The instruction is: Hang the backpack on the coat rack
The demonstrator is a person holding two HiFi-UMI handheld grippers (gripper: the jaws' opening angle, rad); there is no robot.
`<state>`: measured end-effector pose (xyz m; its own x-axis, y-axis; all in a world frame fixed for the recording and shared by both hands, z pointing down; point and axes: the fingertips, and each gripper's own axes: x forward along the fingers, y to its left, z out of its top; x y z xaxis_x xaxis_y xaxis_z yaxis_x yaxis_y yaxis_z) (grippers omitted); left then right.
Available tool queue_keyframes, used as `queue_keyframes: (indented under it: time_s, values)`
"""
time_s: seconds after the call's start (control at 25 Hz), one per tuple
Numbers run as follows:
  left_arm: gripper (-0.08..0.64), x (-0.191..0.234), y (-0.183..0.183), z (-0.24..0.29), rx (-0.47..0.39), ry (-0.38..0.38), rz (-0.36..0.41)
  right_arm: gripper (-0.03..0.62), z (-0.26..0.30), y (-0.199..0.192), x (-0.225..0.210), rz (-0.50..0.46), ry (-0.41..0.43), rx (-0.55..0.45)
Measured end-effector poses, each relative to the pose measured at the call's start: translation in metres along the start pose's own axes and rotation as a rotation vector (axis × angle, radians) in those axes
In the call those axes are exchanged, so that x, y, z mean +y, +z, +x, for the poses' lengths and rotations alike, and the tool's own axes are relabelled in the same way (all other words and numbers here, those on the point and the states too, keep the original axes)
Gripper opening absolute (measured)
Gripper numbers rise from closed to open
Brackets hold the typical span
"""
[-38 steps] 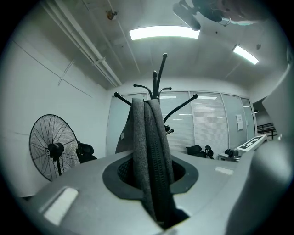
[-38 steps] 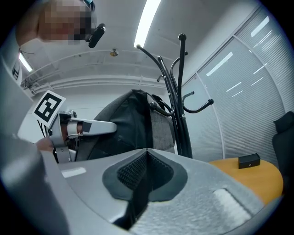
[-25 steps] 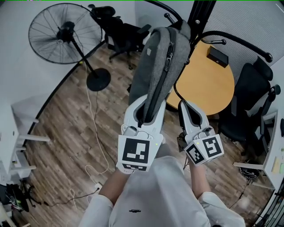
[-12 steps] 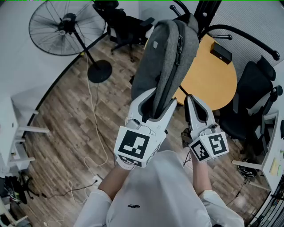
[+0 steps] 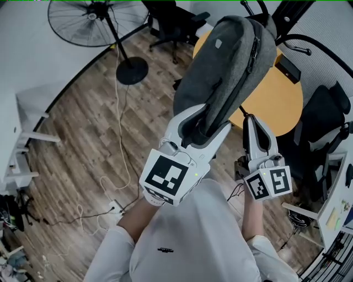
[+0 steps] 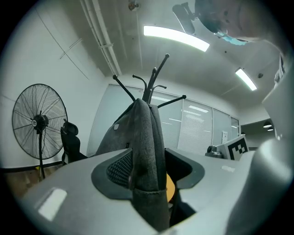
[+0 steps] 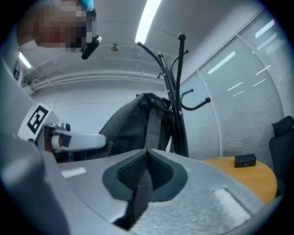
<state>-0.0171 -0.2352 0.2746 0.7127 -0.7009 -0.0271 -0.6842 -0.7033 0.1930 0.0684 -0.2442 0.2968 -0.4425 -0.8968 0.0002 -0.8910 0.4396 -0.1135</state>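
Observation:
The grey backpack (image 5: 231, 66) hangs against the black coat rack (image 5: 287, 11), its top up at the hooks. My left gripper (image 5: 201, 118) is at the pack's lower end. Its jaws have just been opening and stand apart, with the pack's bottom edge (image 6: 147, 151) between them and a gap on the right side. To the right, my right gripper (image 5: 255, 118) is shut on a thin grey strap (image 7: 140, 188) of the backpack (image 7: 133, 124). In both gripper views the coat rack (image 6: 149, 85) (image 7: 177, 92) rises behind the pack.
A round wooden table (image 5: 281, 104) with a small black box (image 5: 287, 69) stands behind the rack. Black office chairs (image 5: 325, 121) are at the right. A standing fan (image 5: 91, 19) is at the far left, and cables (image 5: 118, 137) lie on the wooden floor.
The left jaws have spread wider around the backpack's bottom edge and the gripper has rolled a little. The pack's lower end has swung up and right. The right gripper has kept its hold.

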Motion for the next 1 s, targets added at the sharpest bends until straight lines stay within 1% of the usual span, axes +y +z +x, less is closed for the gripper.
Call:
queue_keyframes:
  time_s: [0.12, 0.36, 0.48, 0.64, 0.76, 0.92, 1.0]
  values:
    - [0.232, 0.002, 0.002, -0.013, 0.006, 0.006, -0.015, 0.002, 0.001, 0.001, 0.005, -0.008, 0.006, 0.000]
    - [0.242, 0.010, 0.005, -0.033, 0.015, 0.026, -0.019, 0.003, 0.001, 0.006, 0.016, -0.011, 0.015, -0.012]
    - [0.231, 0.019, 0.005, -0.044, 0.008, 0.053, -0.041, 0.002, 0.002, 0.009, 0.020, -0.018, 0.016, -0.013]
    - [0.202, 0.043, 0.000, -0.055, 0.012, 0.124, -0.063, 0.002, 0.003, 0.011, 0.021, -0.035, 0.013, -0.011]
    - [0.175, 0.066, -0.010, -0.064, 0.033, 0.194, -0.072, 0.003, 0.004, 0.010, 0.022, -0.047, 0.010, -0.004]
    - [0.093, 0.092, -0.016, -0.076, 0.046, 0.281, -0.081, 0.002, 0.001, 0.010, 0.020, -0.069, 0.003, 0.013]
    - [0.061, 0.104, -0.021, -0.082, 0.064, 0.322, -0.072, 0.002, 0.000, 0.009, 0.019, -0.079, -0.005, 0.022]
